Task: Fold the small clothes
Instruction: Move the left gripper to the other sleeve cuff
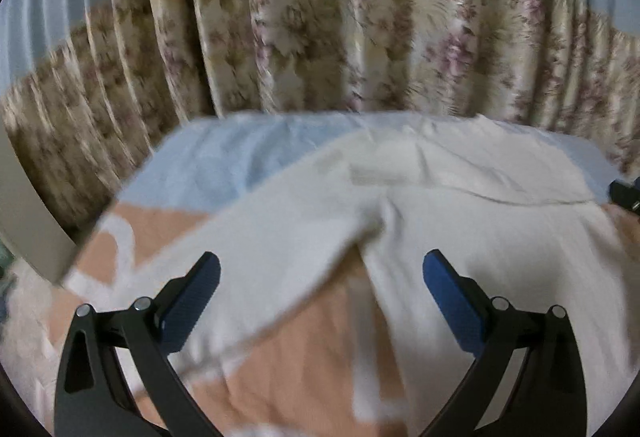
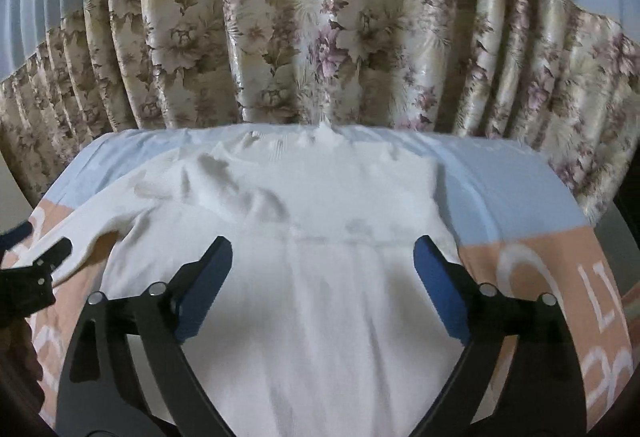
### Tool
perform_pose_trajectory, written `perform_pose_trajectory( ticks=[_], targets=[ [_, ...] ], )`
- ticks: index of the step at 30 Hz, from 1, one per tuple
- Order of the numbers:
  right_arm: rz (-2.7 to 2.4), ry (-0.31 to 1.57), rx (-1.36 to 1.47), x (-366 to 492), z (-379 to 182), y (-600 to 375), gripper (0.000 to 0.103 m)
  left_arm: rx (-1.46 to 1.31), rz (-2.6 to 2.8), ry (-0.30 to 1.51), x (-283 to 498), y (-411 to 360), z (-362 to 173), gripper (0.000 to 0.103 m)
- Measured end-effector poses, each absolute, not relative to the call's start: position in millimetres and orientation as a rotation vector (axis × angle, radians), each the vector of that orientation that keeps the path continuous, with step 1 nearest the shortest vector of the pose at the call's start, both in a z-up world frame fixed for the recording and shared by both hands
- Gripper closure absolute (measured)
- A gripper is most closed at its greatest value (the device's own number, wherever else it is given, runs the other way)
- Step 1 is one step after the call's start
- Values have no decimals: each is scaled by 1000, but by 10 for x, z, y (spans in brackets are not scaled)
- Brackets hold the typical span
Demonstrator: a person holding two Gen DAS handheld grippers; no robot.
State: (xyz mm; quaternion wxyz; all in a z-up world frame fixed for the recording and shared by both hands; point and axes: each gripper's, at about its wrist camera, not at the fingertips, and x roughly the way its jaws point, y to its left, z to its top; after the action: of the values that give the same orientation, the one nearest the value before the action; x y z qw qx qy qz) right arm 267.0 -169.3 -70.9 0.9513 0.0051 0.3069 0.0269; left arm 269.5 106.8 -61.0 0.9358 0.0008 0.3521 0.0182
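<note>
Item: white garment (image 2: pixel 320 277), long-sleeved top, lying flat on a peach-and-blue printed cover (image 2: pixel 532 249); whether a bed or a table lies beneath, I cannot tell. Floral curtain (image 2: pixel 320 37) hangs behind, at 12 o'clock.

My left gripper (image 1: pixel 322 277): jaws wide apart, holding nothing, poised above the spot where one sleeve (image 1: pixel 240 249) splits from the body and runs toward 8 o'clock.

My right gripper (image 2: pixel 323 265): jaws wide apart, holding nothing, poised over the middle of the body, collar end at 12 o'clock.

Condition: body wrinkled near 11 o'clock in the right view; left view blurred.

Risks, as I judge them: pinching the cover along with the cloth would drag both; a one-layer grab would leave the fold crooked; uneven lifts would skew the sleeve.
</note>
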Motion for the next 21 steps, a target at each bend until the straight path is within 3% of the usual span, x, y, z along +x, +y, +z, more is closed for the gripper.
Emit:
perform_pose_trajectory(
  ticks=[13,21],
  targets=[
    [145,588,74,1610,-711,-1527,6,-71,31,708,1782,1193,-655,2],
    [141,574,76,1384,-748,-1525,6,-80,43,709,1507,1262,-704,2]
  ],
)
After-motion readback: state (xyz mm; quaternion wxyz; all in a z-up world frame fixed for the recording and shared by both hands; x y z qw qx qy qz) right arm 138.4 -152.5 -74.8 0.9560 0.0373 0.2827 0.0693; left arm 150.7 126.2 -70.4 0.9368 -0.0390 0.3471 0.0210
